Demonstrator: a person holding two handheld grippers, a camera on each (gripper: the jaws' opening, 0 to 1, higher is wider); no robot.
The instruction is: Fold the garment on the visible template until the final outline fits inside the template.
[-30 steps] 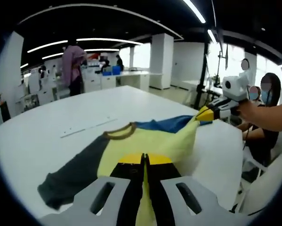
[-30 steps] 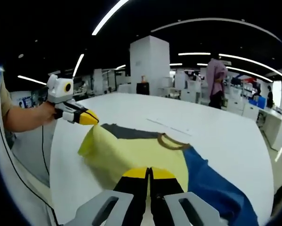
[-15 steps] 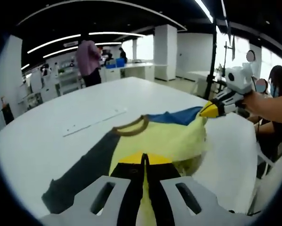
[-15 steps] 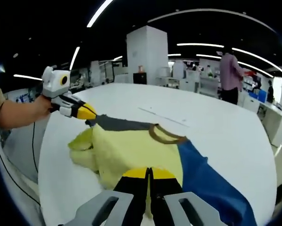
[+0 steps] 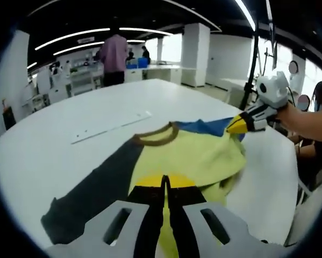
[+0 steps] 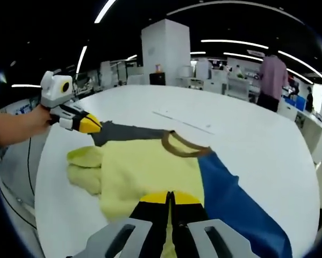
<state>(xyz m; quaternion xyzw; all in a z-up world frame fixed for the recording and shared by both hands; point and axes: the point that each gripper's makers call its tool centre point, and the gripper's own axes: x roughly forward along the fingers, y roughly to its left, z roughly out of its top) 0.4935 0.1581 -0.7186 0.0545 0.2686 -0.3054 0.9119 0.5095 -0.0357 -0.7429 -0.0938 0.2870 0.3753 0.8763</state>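
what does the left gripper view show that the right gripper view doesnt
Left gripper view alone: the dark grey sleeve running out to its cuff end, and a seated person at the table's far edge.

Right gripper view alone: the blue sleeve spread long toward the camera, and a bunched yellow fold at the side.

Both share: the yellow garment with brown collar, the white table, each gripper shut on yellow cloth.

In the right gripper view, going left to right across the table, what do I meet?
Left gripper → grey sleeve → yellow body → brown collar → blue sleeve.
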